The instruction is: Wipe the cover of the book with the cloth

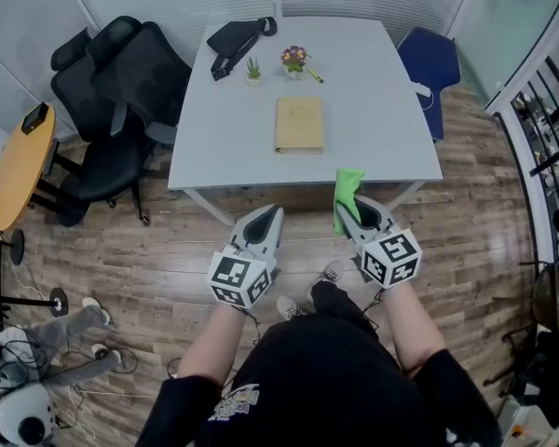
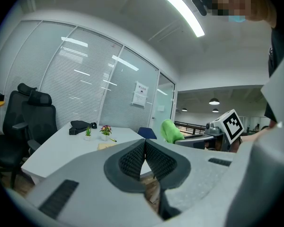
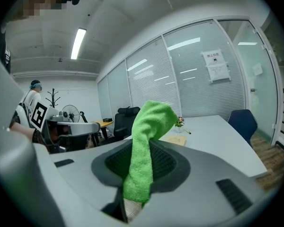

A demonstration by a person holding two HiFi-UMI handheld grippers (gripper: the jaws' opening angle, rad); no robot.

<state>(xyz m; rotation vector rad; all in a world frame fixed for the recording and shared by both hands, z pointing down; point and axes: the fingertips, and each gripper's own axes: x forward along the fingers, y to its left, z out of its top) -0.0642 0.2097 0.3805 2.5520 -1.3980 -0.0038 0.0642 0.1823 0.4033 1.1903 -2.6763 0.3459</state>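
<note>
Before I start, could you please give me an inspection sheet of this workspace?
Surface: white table on a wood floor.
Job's things: book lying flat mid-table; green cloth hanging from the right hand-held gripper.
Clutter: black bag, potted plant and flowers at the table's far edge.
Grippers: left hand-held gripper shut, empty; right one shut on the cloth; both short of the table.
Cables: thin cables on the floor, lower left.
Surroundings: black office chairs, blue chair, round wooden table.
</note>
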